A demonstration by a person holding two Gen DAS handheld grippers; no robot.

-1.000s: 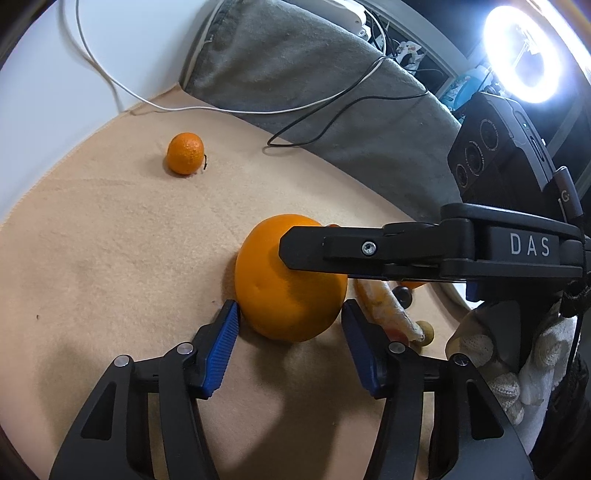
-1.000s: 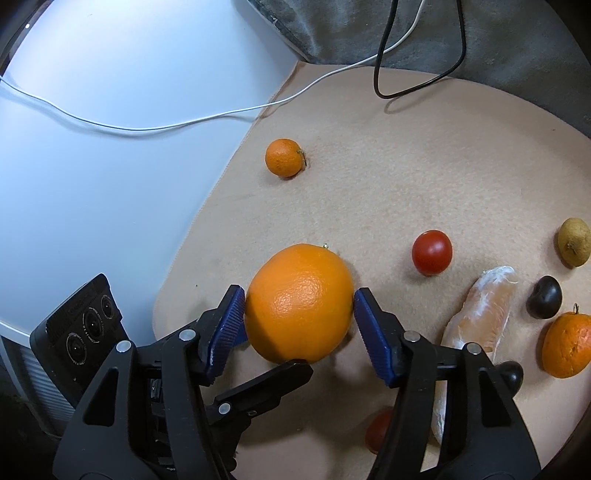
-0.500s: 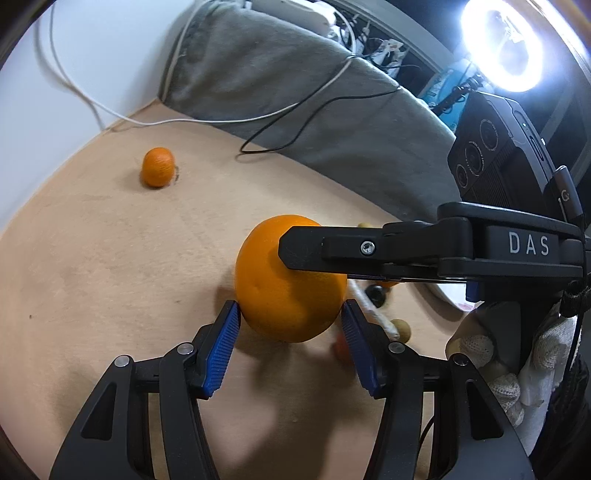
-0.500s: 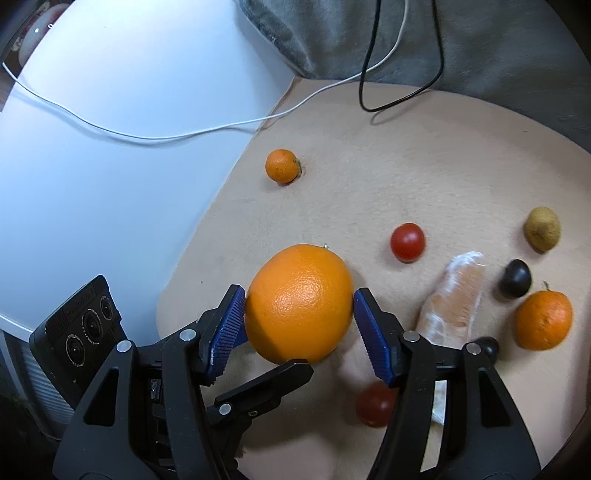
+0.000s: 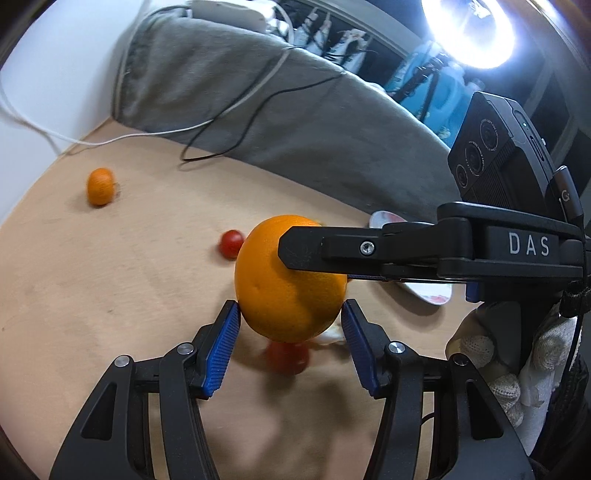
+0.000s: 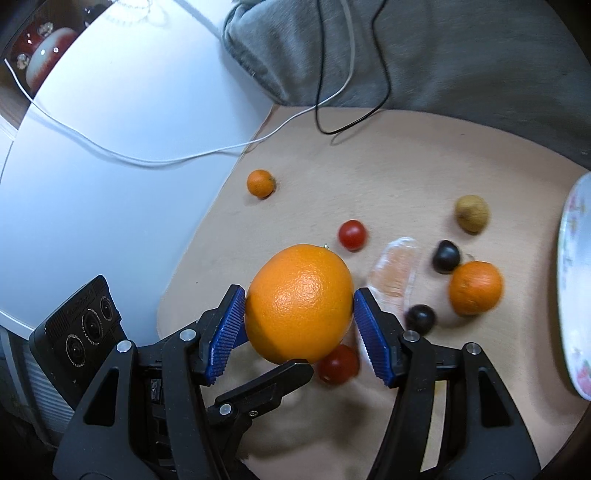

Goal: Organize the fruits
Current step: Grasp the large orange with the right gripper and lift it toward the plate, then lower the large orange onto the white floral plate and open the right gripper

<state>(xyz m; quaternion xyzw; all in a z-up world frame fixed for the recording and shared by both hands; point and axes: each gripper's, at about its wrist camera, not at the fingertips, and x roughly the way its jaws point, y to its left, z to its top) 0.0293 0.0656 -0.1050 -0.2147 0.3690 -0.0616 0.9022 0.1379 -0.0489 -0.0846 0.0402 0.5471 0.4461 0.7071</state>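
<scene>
A ring light (image 5: 476,33) glares above grey cloth (image 5: 295,110) and white tabletop (image 6: 92,147).

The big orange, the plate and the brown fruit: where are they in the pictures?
big orange (image 6: 299,302), right wrist view, middle of its peel
plate (image 6: 576,280), right wrist view, bare inner face near the rim
brown fruit (image 6: 472,213), right wrist view, its centre

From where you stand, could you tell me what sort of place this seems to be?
Probably a home room set up for recording, not a kitchen. Loose fruit lies on a tan fabric mat over a white tabletop, a crumpled grey cloth trails charging cables, and a bright ring light shines behind.
</scene>
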